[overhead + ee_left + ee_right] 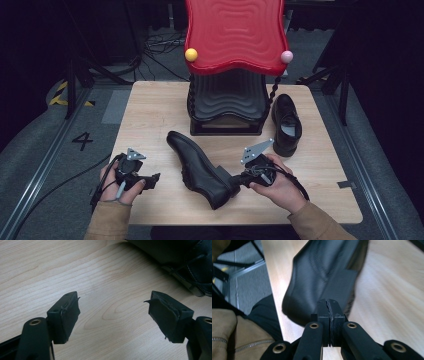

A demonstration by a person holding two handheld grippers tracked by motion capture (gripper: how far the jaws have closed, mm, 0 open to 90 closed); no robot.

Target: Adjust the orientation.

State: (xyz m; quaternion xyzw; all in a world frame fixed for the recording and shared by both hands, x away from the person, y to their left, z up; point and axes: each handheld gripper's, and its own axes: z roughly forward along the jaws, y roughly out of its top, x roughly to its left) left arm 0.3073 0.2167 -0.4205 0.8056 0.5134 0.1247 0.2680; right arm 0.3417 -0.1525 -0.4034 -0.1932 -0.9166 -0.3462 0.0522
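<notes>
A black leather shoe (200,167) lies slantwise in the middle of the wooden table (150,105), its toe toward the far left and its heel toward the near right. My right gripper (235,181) is shut, its tips right at the shoe's heel (322,277); nothing shows between the pads. A hand's width left of the shoe, my left gripper (152,180) hovers low over bare wood. Its jaws stand wide apart with nothing between the pads (66,315), and the shoe's laced side (185,262) lies beyond them at the upper right.
A second black shoe (286,122) stands upright at the far right. A rack with a red wavy top (235,35) and a black wavy shelf (227,100) stands at the table's back middle. A tan sleeve (234,340) is close to the near edge.
</notes>
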